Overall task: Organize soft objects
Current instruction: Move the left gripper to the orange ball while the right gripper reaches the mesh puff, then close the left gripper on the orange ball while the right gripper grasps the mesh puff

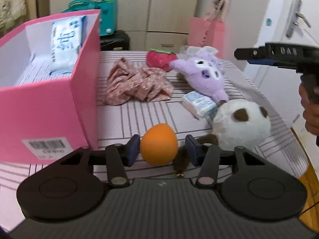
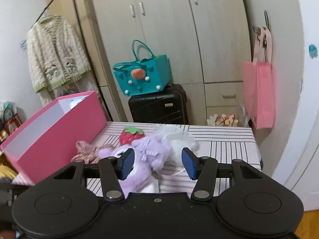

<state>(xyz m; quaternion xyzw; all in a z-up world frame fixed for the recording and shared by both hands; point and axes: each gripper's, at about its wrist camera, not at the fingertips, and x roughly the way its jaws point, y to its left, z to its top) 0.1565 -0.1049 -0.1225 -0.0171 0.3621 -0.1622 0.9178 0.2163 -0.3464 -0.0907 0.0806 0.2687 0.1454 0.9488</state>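
In the left wrist view an orange soft ball (image 1: 158, 144) lies on the striped table between the blue pads of my left gripper (image 1: 162, 150). The left pad touches it and a gap shows at the right pad. A white round plush with brown ears (image 1: 241, 125) sits just right of it. Further back lie a purple plush (image 1: 205, 73), a tissue pack (image 1: 199, 103), a pink floral cloth (image 1: 137, 83) and a strawberry plush (image 1: 159, 58). My right gripper (image 2: 158, 163) hovers open over the purple plush (image 2: 147, 151); the right gripper (image 1: 257, 58) also shows from the side.
An open pink box (image 1: 49, 99) with a wipes pack (image 1: 65, 43) inside stands at the table's left. White mesh (image 2: 179, 141) lies behind the purple plush. A teal bag (image 2: 141, 73) sits on a black suitcase (image 2: 159, 105) beyond the table. A pink bag (image 2: 259, 93) hangs at the right wall.
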